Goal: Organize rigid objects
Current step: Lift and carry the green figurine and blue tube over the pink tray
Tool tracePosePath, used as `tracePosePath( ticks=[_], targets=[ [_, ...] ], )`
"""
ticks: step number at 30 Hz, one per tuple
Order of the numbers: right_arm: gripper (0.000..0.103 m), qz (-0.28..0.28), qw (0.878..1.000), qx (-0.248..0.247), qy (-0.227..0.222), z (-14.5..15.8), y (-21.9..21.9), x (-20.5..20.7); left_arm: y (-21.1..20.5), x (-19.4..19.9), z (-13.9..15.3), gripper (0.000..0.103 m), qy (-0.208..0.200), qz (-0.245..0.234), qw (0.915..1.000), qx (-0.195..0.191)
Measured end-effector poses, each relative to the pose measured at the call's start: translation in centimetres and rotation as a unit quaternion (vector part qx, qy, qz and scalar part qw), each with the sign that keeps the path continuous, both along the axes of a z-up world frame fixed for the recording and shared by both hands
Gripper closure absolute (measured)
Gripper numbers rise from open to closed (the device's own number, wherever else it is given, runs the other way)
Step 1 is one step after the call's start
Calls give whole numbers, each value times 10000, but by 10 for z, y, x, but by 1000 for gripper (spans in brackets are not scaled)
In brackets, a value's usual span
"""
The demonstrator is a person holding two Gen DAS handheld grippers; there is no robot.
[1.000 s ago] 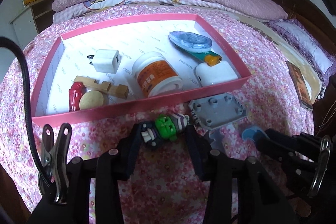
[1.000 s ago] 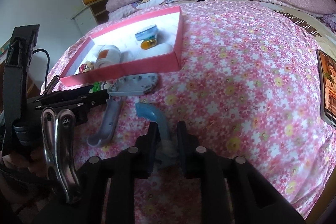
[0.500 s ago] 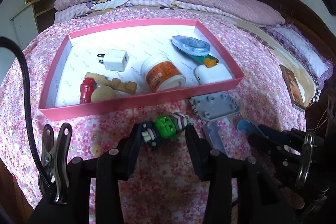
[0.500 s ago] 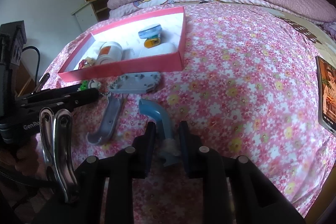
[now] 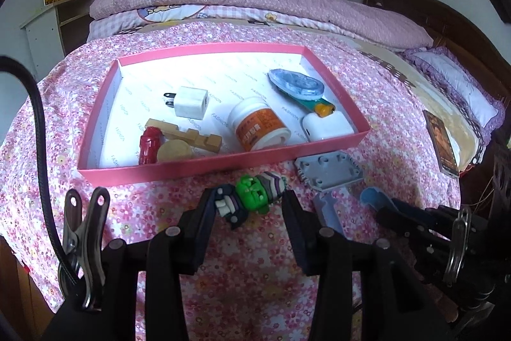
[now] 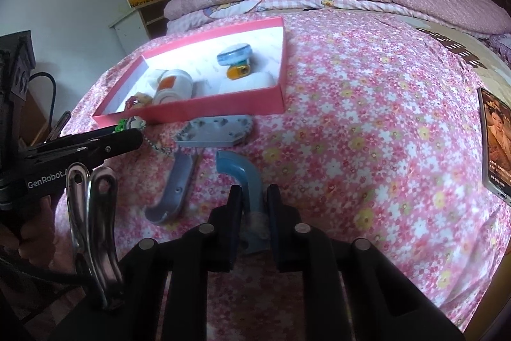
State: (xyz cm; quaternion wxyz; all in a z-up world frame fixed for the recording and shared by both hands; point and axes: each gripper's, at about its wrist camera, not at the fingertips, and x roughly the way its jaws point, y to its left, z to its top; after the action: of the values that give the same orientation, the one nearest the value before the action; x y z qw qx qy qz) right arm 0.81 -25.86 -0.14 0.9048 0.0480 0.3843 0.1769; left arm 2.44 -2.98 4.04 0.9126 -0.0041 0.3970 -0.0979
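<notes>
My left gripper [image 5: 250,200] is shut on a small green toy figure [image 5: 252,195] with a bead chain, held just above the bedspread in front of the pink box [image 5: 223,163]. The right wrist view shows the same gripper [image 6: 127,133] with the toy [image 6: 127,124] at its tip. My right gripper [image 6: 254,197] is shut on the straight end of a blue curved tube [image 6: 239,173], low over the bed. In the left wrist view, the tube [image 5: 372,197] shows at the lower right. A grey plate with a handle [image 6: 214,131] lies between the two grippers.
The pink box holds a white charger [image 5: 191,101], an orange-labelled bottle [image 5: 258,123], a wooden piece [image 5: 188,136], a red item [image 5: 148,146], a blue tape dispenser [image 5: 295,83] and a white case [image 5: 325,125]. A phone [image 6: 496,146] lies at the bed's right edge.
My left gripper has drawn back and up a little with the toy, so the box looks farther away. The right gripper's fingers have pressed closer on the blue tube without moving.
</notes>
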Motion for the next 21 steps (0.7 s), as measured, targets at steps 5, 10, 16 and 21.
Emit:
tracePosePath(
  ticks=[5,10,16,21],
  targets=[
    [86,16,9999,139,19,5,-1,1,3,-2,5,58,-40,29,10000,-12],
    [86,67,9997,253,-12,12,0,3,4,0,10,58,-98,22,9999,-17],
    [86,190,9992,353,-65,23,6,8,9,5,17,58,-156,54,9999,-43],
    [86,270,9988,397,-137,34,9,15,14,11,25,58,-224,105,9997,-58]
  ],
)
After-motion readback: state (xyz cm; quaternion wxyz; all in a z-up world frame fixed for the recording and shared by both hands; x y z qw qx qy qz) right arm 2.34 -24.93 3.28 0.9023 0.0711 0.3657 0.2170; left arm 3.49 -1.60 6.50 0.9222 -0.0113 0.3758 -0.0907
